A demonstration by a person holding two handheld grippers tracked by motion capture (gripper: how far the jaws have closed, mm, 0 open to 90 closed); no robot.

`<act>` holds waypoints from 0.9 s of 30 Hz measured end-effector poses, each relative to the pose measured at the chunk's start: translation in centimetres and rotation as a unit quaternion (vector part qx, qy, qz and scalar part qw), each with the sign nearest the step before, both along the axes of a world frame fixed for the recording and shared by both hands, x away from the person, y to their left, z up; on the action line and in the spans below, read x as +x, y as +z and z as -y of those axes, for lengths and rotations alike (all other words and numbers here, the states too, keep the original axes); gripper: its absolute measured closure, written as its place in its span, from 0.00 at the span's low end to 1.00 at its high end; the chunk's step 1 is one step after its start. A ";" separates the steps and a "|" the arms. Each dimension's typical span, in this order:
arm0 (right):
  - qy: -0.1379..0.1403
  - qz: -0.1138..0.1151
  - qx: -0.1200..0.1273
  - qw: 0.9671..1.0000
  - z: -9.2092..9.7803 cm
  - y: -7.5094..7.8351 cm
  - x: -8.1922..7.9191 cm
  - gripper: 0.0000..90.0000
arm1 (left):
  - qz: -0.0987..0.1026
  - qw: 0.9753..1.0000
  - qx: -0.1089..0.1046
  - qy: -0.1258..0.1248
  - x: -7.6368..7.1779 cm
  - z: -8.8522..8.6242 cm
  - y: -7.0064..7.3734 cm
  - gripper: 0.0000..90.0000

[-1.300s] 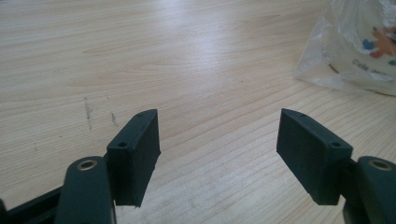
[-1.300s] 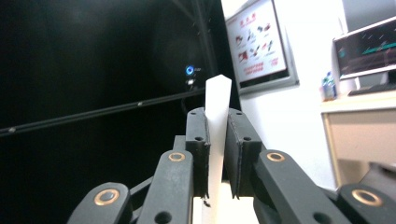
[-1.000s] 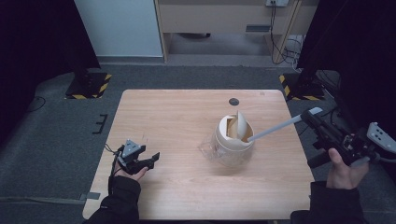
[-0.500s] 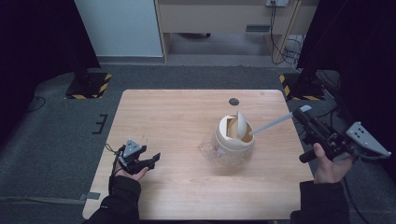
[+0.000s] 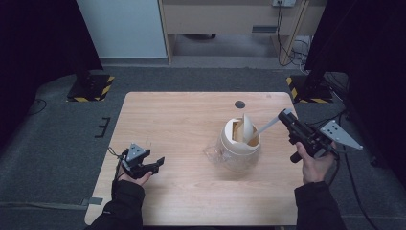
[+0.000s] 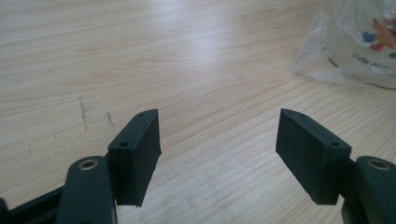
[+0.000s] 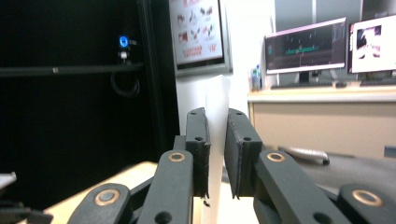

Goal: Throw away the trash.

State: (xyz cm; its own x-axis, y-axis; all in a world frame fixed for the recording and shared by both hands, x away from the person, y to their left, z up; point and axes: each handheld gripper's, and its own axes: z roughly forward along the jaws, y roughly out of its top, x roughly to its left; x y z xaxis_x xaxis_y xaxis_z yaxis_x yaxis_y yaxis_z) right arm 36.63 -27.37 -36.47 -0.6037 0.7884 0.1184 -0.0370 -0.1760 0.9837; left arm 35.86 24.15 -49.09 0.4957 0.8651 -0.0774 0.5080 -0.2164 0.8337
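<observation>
Grey carpet surrounds a light wooden tabletop [image 5: 182, 124], with black-and-yellow striped floor plates at its far corners and a pale cabinet beyond. Right of the tabletop's middle stands a cream-coloured tub [image 5: 239, 143] wrapped in clear plastic, its open mouth showing a tan lining; in the left gripper view the tub [image 6: 369, 42] shows at the upper right, with colourful printing under the crinkled film. A white strip [image 5: 265, 127] runs from the tub's mouth up and to the right, ending between the jaws of the right gripper [image 5: 286, 115], which is clamped on the strip's far end. In the right gripper view the two black jaws of the right gripper [image 7: 216, 140] stand almost together, with the white strip [image 7: 215, 100] pinched edge-on between them and rising above their tips. That gripper is held above the tabletop's right edge, just beside the tub and higher than its rim, pointing up and toward the far left; the person's right hand [image 5: 311, 160] grips it from below with the dark-sleeved forearm coming in from the bottom edge. The left gripper [image 5: 155, 163] rests low at the tabletop's near left, well apart from the tub, its jaws spread wide with nothing between them. The left hand [image 5: 134, 172] holds it with the jaws aimed right, toward the tub.
</observation>
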 end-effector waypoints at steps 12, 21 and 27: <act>0.024 -0.067 -0.034 0.997 -2.2 -3.6 1.8 0.83 | -0.002 1.000 0.000 -0.002 0.0 0.0 0.0 0.34; -0.015 -0.057 0.014 0.998 0.3 -2.6 1.8 0.56 | -0.001 1.000 -0.002 0.000 0.1 -0.2 0.0 0.33; -0.070 -0.096 0.008 0.993 2.3 -4.5 2.7 0.33 | -0.009 1.000 0.006 -0.006 0.3 -0.3 -0.2 0.31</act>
State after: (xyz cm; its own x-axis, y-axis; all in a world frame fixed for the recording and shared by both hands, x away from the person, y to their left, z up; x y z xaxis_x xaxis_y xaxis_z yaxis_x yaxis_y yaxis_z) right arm 39.35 -29.70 -40.92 -0.4535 0.8600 0.2340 0.1261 -0.1980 0.9720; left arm 36.13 24.48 -49.34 0.5044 0.8601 -0.0769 0.5203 -0.2316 0.8219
